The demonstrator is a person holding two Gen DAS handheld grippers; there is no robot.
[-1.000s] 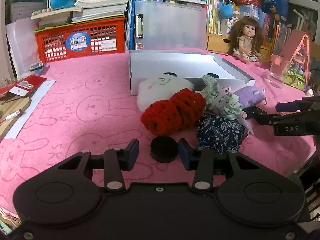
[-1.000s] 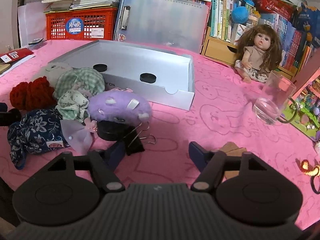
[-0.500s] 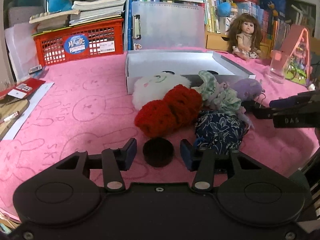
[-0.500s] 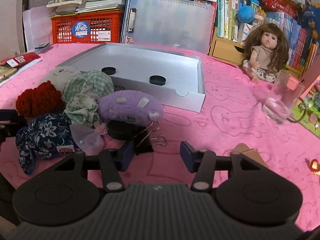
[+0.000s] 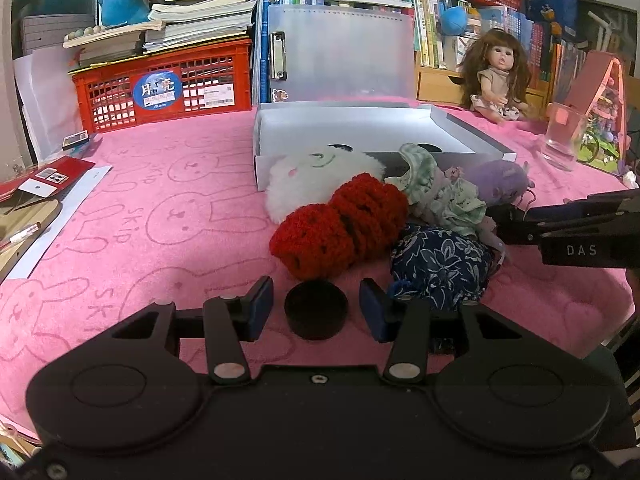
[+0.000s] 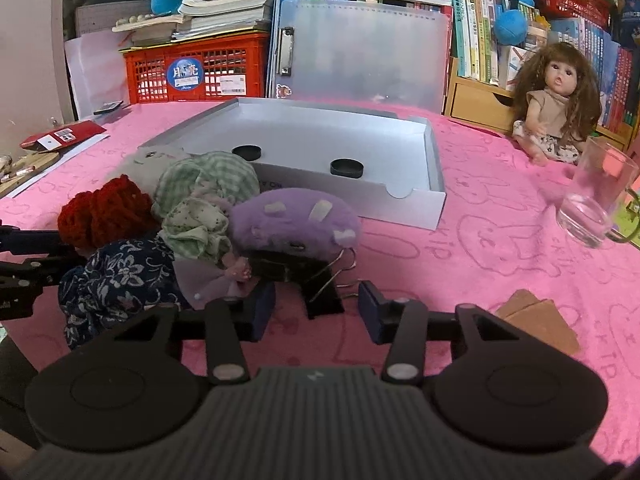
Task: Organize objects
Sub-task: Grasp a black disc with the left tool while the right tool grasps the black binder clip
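Left gripper (image 5: 316,312): fingers apart, a black cap (image 5: 316,314) standing on the cloth between them with a gap on each side; nothing gripped.
Right gripper (image 6: 316,312): jaws have just been closing; a black binder clip (image 6: 322,294) sits between the fingers, which do not press it; a gap shows on each side.
Caps: three black ones counted; one between the left fingers, two lying apart from each other inside the tray (image 6: 434,184).
Tray: one, white, shallow, on the pink cloth (image 5: 160,216) behind the pile of soft things; a few dark letters on its front wall, too hidden to read.
Soft pile: six counted, bunched together and touching: one white plush (image 5: 316,180), one red crochet piece (image 5: 344,228), one navy floral scrunchie (image 5: 438,260), one green checked piece (image 6: 208,184), one pale green dotted piece (image 6: 196,228), one purple plush (image 6: 294,220).
Binder clip: one, wire handles up against the purple plush.
Doll (image 6: 554,100): one, sitting at the far right.
Glass (image 6: 592,196): one, clear, near the doll.
Crate (image 5: 160,84): one, red, books stacked on it; round blue sticker with Chinese characters and a white barcode label.
Brown card (image 6: 536,324): two overlapping pieces, just right of the right gripper.
Writing: "SKIP" repeated on the cloth beside rabbit outlines; "DAS" on the right gripper's side, seen from the left wrist.
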